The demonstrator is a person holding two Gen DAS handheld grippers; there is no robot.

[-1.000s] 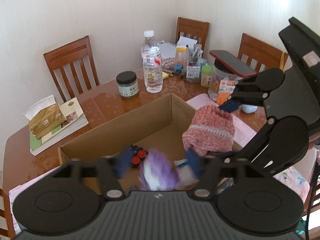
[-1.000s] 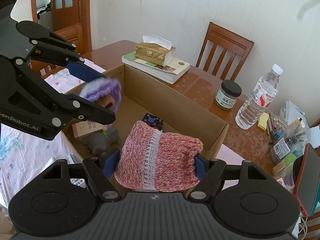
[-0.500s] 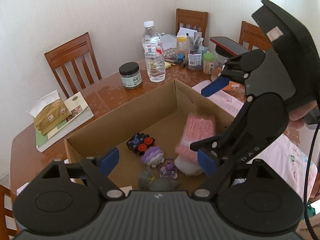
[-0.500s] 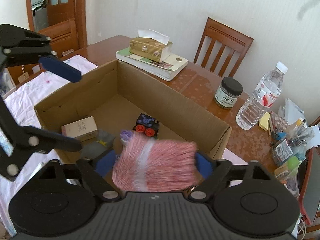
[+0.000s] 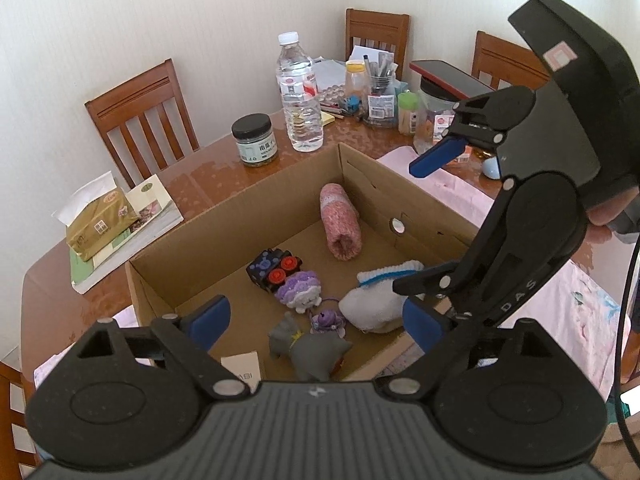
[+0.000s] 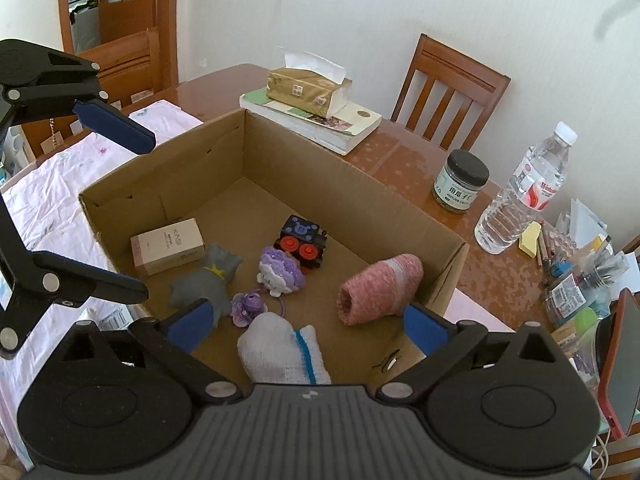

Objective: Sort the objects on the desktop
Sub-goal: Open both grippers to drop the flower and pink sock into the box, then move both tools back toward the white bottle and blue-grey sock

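A glossy brown wooden surface [image 6: 404, 160] sits against a white wall with wooden chairs around it. On it stands an open cardboard box [image 6: 352, 204], where the sorted items lie. A pink knitted roll [image 6: 380, 288] rests on the box floor beside the far wall. It looks soft and light, so it should squash under a grip; take it across its middle. Nearer you lie a white sock with a blue stripe [image 6: 280, 350], a purple plush [image 6: 280, 270], a small purple charm [image 6: 248, 306], a grey plush [image 6: 204, 284], a black toy train with red wheels [image 6: 302, 242] and a small carton [image 6: 168, 246].

Your left gripper [image 5: 316, 320] and right gripper [image 6: 306, 322] both hover above the box, jaws wide and holding nothing. Outside the box stand a dark-lidded jar [image 6: 460, 186], a water bottle [image 6: 524, 200] and a tissue pack on books [image 6: 310, 88].
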